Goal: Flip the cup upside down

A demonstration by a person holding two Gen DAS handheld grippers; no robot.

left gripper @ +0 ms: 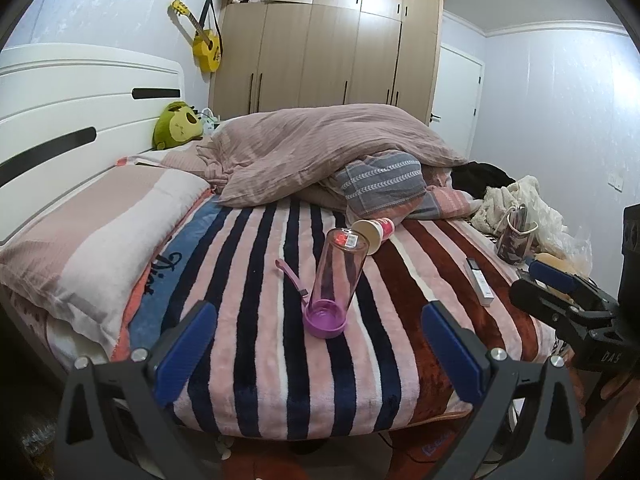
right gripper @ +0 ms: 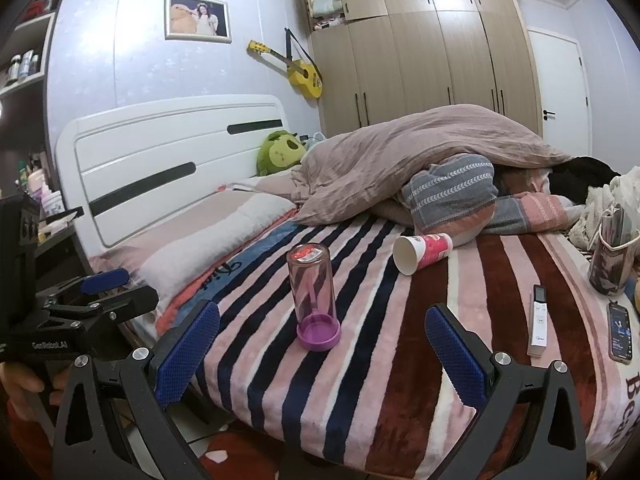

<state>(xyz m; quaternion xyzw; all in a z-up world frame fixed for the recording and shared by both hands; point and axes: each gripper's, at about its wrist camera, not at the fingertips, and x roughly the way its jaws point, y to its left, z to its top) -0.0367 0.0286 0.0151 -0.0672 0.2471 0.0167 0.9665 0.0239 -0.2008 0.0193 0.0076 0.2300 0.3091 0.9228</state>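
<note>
A clear pink cup with a purple lid end stands on the striped blanket with the lid end down; it also shows in the right wrist view. A paper cup lies on its side behind it, and shows in the right wrist view too. My left gripper is open and empty, just short of the pink cup. My right gripper is open and empty, also in front of the cup. Each gripper shows from the side in the other view.
A white remote and a phone lie on the blanket at right, next to a small bag. A heaped quilt and a pillow fill the far and left parts of the bed.
</note>
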